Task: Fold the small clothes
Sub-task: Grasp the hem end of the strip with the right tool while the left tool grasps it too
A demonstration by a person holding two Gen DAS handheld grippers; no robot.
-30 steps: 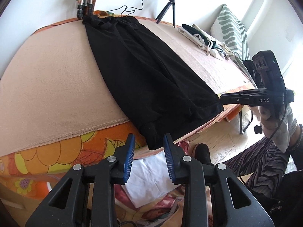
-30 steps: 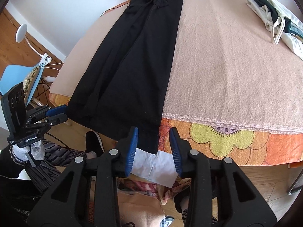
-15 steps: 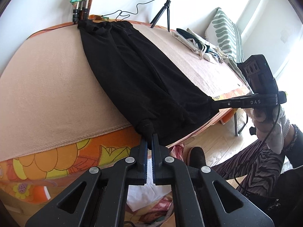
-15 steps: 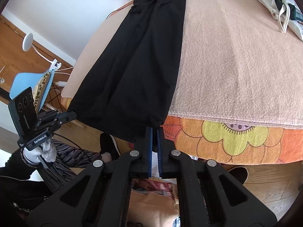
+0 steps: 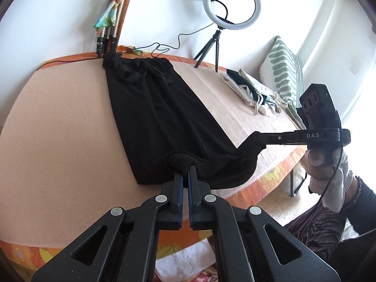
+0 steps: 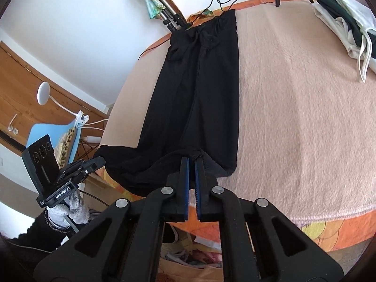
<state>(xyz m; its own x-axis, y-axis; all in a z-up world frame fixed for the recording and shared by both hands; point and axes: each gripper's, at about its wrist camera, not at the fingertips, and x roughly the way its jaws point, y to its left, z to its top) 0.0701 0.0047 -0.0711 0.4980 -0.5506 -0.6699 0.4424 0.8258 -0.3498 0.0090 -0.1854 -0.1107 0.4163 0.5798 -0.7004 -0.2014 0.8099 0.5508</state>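
Table [image 5: 58, 129] w/ pink blanket cover, white wall behind. Black trousers [image 5: 152, 117] lie lengthwise, waistband at far edge. Left gripper [image 5: 185, 168] clamped on near-left hem corner; right gripper [image 6: 191, 161] clamped on near-right hem corner, both lifted off blanket.

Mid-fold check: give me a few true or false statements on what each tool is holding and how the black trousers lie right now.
1. The left tool is shut on the hem end of the black trousers. True.
2. The right tool is open and clear of the cloth. False: its fingers are closed on the trousers' hem.
3. The trousers' waistband lies at the far edge of the table, near the tripod legs. True.
4. The trousers are already folded in half. False: they lie at full length, with only the hem lifted.
5. The pile of light clothes lies on top of the trousers. False: it lies apart, to the right.
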